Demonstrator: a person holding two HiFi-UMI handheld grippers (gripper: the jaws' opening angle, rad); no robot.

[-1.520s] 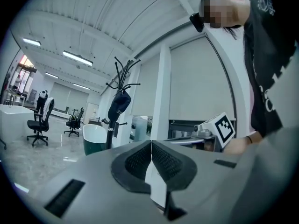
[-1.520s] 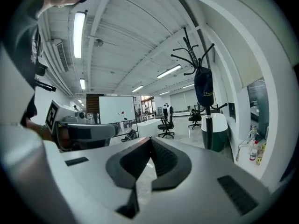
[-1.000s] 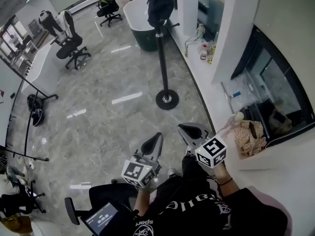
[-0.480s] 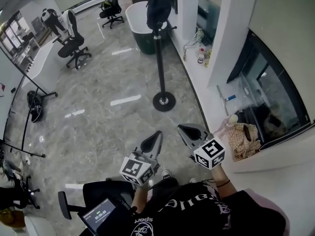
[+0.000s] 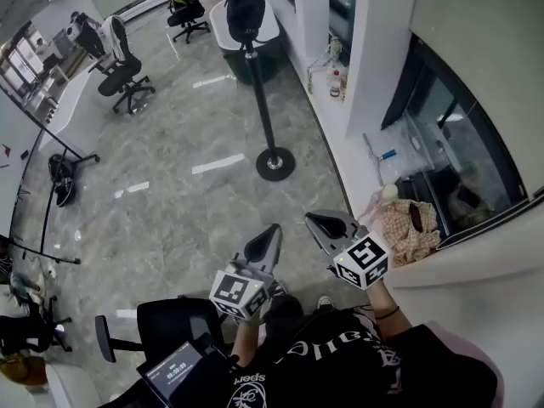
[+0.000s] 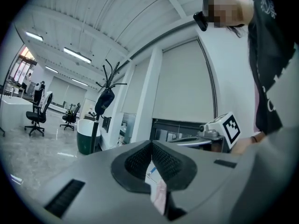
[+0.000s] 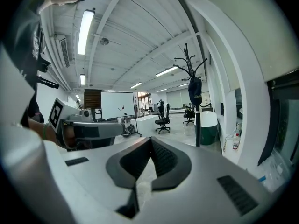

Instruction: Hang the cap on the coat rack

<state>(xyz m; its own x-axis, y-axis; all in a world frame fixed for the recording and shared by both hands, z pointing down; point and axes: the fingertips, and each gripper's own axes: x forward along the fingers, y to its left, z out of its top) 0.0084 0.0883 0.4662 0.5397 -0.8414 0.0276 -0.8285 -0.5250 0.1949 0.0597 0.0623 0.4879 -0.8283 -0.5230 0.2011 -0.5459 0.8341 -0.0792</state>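
We have turned slightly; the cap (image 5: 245,7) hangs on the rack (image 5: 258,96). Left gripper (image 5: 270,238) and right gripper (image 5: 328,224) are clenched, empty. We judge it done.

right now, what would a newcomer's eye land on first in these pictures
A tall black coat rack stands on the glossy grey floor at the top of the head view, a dark cap hanging near its top. Nearer, the left claw and right claw sit side by side, shut and empty.
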